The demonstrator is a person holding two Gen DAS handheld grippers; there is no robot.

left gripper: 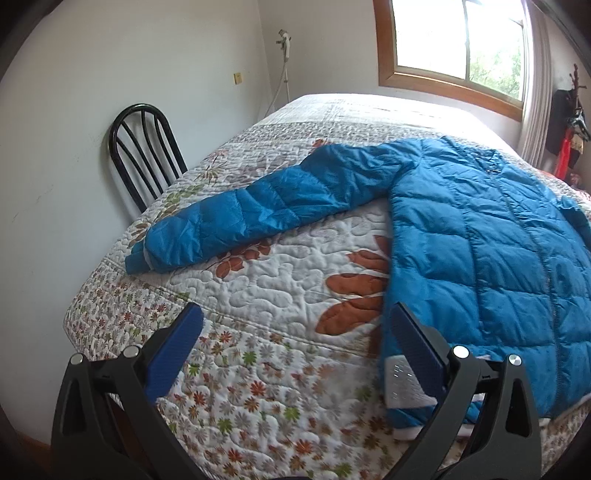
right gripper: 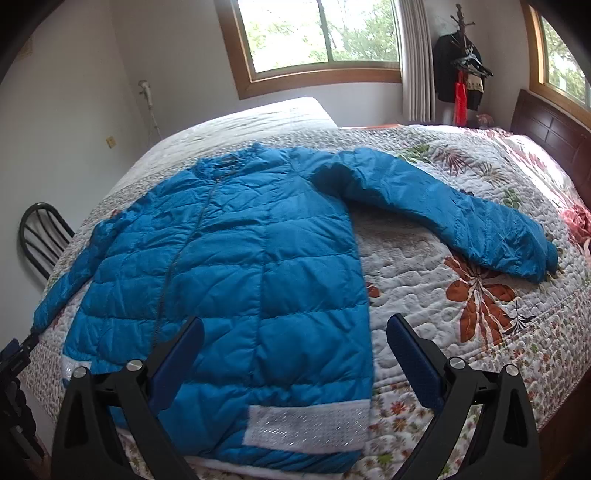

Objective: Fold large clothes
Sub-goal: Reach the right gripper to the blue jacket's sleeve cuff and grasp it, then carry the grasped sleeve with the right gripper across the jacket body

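Your quilted bed (right gripper: pixel 424 258) sits under a window (right gripper: pixel 317 33); the blue jacket (right gripper: pixel 240 258) lies collar toward it, hem toward you. Both tools (left gripper: pixel 295 332) (right gripper: pixel 295 339) gape wide.

In my right view the jacket (right gripper: pixel 236 266) lies spread on the bed (right gripper: pixel 424 266), filling the frame's centre and left, one sleeve (right gripper: pixel 443 218) reaching right. A chair (right gripper: pixel 42 236) stands at the left edge, a window (right gripper: pixel 317 37) at the top behind the bed.

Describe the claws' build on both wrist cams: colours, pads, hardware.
Both look identical. The left claw and right claw each have two matte black, angular plastic fingers with triangular cutouts, blue textured pads on the inner faces, and round silver pivot bolts. No cables, markings or sleeves are visible.
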